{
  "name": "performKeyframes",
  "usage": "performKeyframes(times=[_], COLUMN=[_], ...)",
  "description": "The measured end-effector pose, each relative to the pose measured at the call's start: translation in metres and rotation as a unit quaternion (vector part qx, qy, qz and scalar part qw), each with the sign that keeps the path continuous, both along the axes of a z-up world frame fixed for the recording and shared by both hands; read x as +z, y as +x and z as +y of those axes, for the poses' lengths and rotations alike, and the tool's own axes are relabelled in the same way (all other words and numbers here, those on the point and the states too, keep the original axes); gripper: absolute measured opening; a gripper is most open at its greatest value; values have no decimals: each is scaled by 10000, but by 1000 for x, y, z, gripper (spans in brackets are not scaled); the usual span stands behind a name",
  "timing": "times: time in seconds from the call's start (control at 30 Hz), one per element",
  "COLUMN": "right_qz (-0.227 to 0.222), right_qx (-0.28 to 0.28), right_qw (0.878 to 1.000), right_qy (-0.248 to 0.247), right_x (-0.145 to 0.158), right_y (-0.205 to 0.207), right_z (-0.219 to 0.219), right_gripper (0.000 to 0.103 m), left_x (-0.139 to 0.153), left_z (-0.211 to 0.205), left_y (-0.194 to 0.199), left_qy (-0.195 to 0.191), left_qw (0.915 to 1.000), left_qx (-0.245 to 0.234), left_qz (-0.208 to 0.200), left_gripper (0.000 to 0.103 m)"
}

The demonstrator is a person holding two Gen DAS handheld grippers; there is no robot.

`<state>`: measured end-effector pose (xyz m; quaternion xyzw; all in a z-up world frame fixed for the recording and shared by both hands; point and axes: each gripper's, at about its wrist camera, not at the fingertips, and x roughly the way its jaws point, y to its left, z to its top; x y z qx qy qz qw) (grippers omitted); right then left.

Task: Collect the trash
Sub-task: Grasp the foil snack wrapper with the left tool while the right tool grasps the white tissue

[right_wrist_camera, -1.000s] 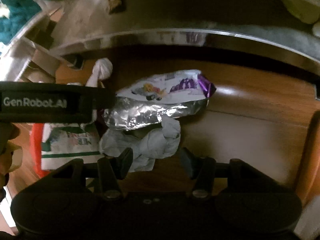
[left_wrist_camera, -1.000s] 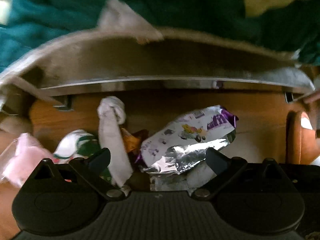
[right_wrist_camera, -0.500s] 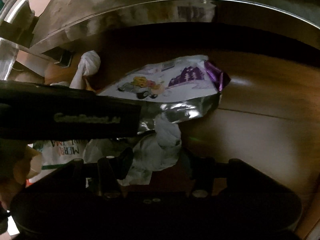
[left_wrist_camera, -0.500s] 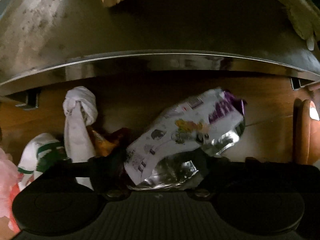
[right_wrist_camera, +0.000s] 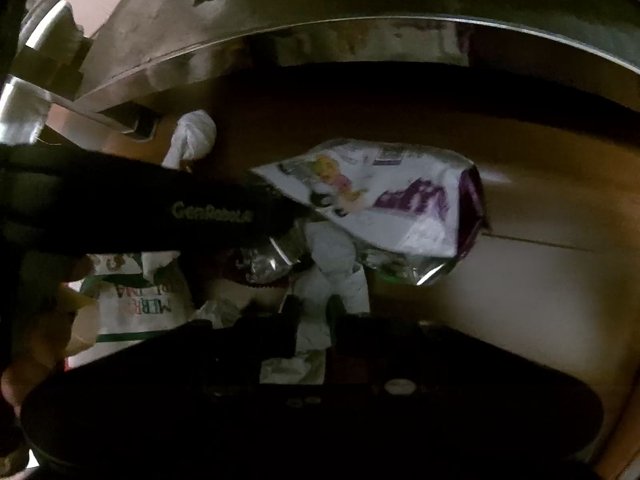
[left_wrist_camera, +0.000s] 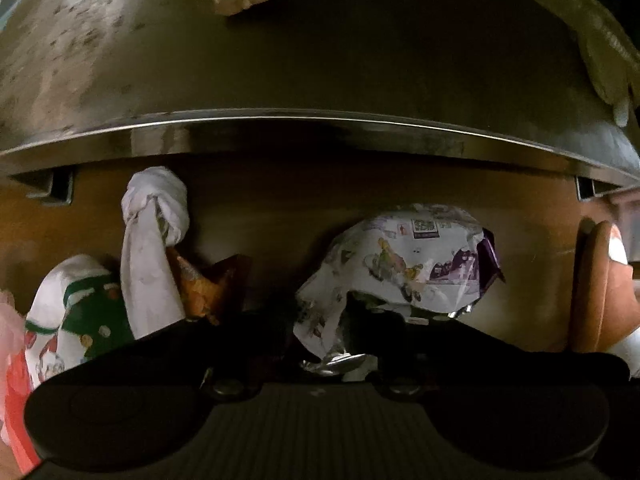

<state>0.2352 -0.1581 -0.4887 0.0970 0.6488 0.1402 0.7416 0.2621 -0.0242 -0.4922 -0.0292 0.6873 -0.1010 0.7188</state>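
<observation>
A: Lower centre, under the bed frame: left hand-held gripper (left_wrist_camera: pixel 320 332) pinches the foil snack bag (left_wrist_camera: pixel 404 264).

B: Right hand-held gripper (right_wrist_camera: pixel 312 320) pinches a crumpled tissue (right_wrist_camera: pixel 332 280); lift both slowly.

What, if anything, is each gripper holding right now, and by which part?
The left gripper pinches the snack bag at its crumpled foil end. The right gripper pinches the white tissue near its lower middle.

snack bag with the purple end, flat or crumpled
Crumpled: the snack bag bunches into creased folds where the left gripper pinches its silver-lined edge.
</observation>
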Motion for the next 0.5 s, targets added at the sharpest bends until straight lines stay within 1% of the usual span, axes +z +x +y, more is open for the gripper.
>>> performKeyframes(times=[0.1, 0.3, 0.4, 0.5], right_qz=[-27, -83, -97, -196], right_qx=[-27, -185, -376, -507], right_qw=[10000, 9996, 9990, 9982], right_qy=[-65, -212, -220, -272], right_x=[8, 31, 49, 74], right_y=[-5, -16, -20, -24], right_z=[-6, -21, -33, -39], right_gripper=[8, 6, 6, 6], left_x=[4, 24, 37, 56], left_z=[6, 15, 18, 21], left_y=[-1, -7, -11, -18], left_qy=[33, 46, 63, 69], left_qw=[9998, 9991, 9987, 9983], left_qx=[164, 411, 495, 576], left_qz=[54, 56, 57, 32], left_gripper=[16, 15, 15, 15])
